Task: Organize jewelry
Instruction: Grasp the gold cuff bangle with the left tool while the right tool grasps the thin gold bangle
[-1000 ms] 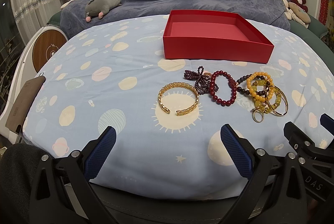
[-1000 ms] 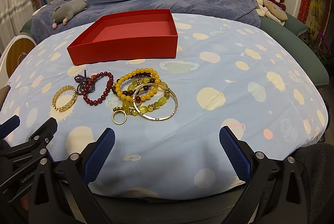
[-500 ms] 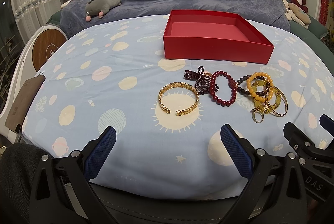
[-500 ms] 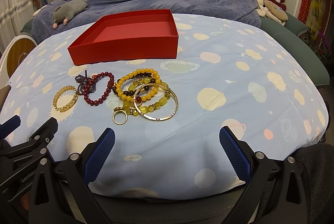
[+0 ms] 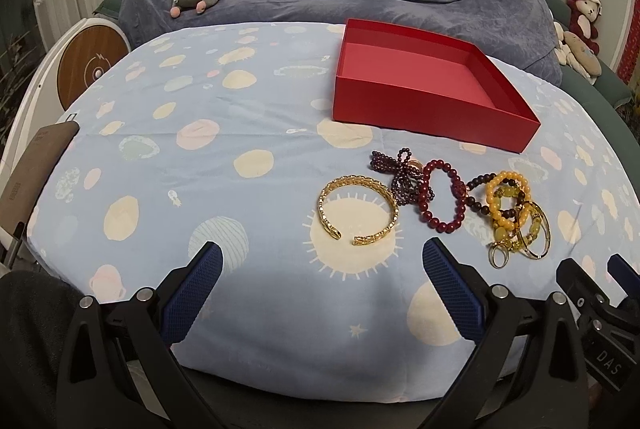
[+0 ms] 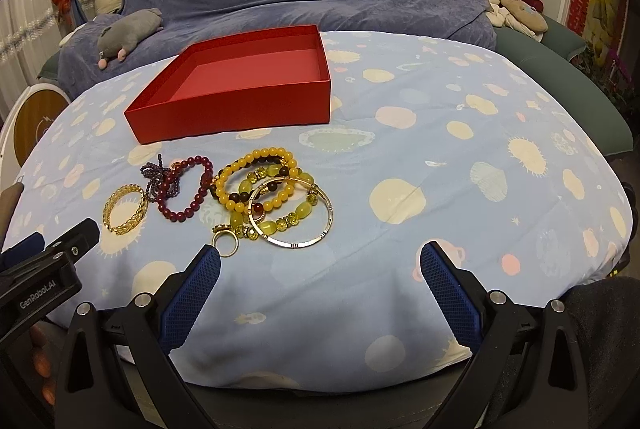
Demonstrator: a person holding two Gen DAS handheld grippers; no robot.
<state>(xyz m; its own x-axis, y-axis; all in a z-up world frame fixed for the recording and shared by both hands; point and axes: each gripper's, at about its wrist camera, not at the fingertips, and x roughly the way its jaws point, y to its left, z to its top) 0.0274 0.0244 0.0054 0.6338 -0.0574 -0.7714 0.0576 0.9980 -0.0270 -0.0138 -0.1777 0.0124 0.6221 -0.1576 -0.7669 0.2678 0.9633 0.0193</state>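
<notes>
Both grippers, left gripper (image 5: 322, 283) and right gripper (image 6: 320, 283), gape empty near the jewelry pile (image 6: 256, 189); take the isolated gold cuff (image 5: 358, 211) first, lifting clear into the far red box (image 5: 424, 81).

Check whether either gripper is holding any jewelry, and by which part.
Nothing is held. The left gripper and right gripper are both open and empty, short of the jewelry; the gold cuff and beaded bracelets lie on the cloth.
</notes>
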